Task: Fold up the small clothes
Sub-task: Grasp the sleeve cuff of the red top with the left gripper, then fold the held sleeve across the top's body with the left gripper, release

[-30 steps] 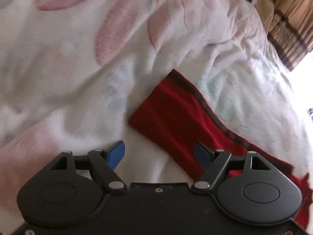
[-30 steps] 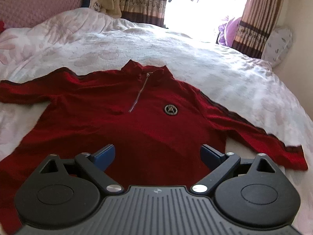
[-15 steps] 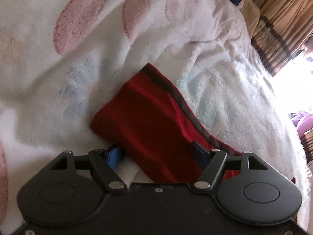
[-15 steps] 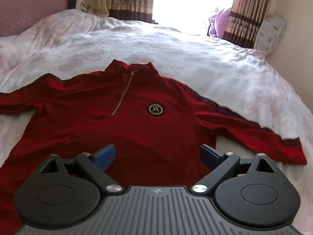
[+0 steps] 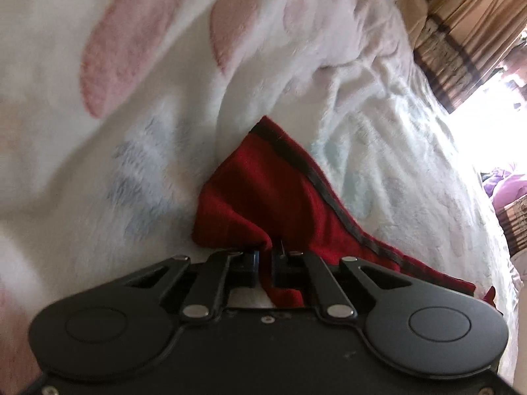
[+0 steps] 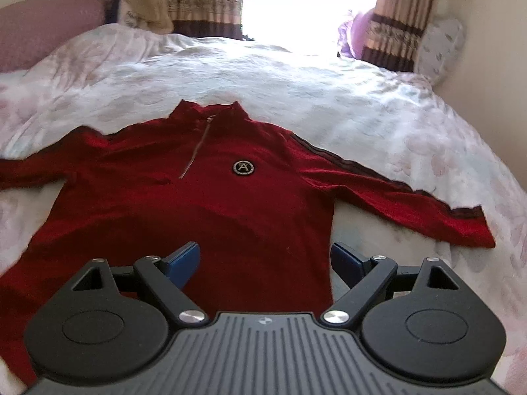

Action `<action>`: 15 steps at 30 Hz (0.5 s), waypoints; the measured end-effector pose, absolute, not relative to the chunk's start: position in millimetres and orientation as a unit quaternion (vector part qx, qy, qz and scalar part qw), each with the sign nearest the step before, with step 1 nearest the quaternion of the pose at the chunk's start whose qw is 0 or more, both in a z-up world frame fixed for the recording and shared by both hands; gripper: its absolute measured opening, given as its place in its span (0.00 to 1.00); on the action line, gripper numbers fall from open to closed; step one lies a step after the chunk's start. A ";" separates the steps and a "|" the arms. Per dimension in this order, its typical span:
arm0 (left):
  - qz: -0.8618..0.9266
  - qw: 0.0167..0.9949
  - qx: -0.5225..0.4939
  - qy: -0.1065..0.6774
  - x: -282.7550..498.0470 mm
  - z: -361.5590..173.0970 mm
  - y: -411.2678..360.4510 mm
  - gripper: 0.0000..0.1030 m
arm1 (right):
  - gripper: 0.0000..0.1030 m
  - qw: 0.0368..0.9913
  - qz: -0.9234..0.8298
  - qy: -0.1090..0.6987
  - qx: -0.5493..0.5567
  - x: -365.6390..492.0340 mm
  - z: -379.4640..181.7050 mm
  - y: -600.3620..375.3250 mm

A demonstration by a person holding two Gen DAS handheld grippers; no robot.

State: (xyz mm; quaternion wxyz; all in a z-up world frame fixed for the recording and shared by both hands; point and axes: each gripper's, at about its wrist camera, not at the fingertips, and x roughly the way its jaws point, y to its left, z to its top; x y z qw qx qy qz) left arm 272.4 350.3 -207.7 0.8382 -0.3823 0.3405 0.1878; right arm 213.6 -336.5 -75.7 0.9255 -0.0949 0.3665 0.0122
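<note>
A small red zip-neck top [image 6: 197, 204] with a round badge lies face up on the bed, both sleeves spread out sideways. In the left wrist view only its sleeve end [image 5: 273, 197] shows, red with a dark stripe. My left gripper [image 5: 264, 258] is shut on the near edge of that sleeve, and the cloth bunches up between the pads. Low over the top's hem, on its right side, my right gripper [image 6: 265, 260] stands open, with nothing pinched between its blue fingers [image 6: 182, 258].
The bed is covered by a fluffy white blanket [image 5: 131, 131] with pink and blue flower shapes. Pillows [image 6: 49, 23] lie at the bed's far left, a patterned cushion [image 6: 439, 46] at the far right. Striped curtains [image 6: 204, 3] frame a bright window beyond.
My left gripper slid onto the sleeve end and closed on it, gathering the cloth. The right gripper shifted to the right along the hem and stayed open.
</note>
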 end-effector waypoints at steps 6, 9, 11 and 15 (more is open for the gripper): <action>0.199 0.857 -0.338 0.335 277.3 -176.6 336.2 0.03 | 1.00 0.922 -0.002 0.373 -0.106 223.3 -82.3 -340.3; 0.198 0.871 -0.308 0.327 279.3 -152.0 326.6 0.03 | 1.00 0.921 -0.002 0.376 -0.100 224.9 -88.0 -352.1; 0.193 0.879 -0.300 0.317 278.0 -135.7 319.9 0.03 | 1.00 0.921 -0.007 0.376 -0.100 226.6 -92.9 -359.8; 0.193 0.881 -0.268 0.338 282.8 -109.9 302.2 0.03 | 1.00 0.925 -0.004 0.374 -0.061 232.8 -102.9 -381.6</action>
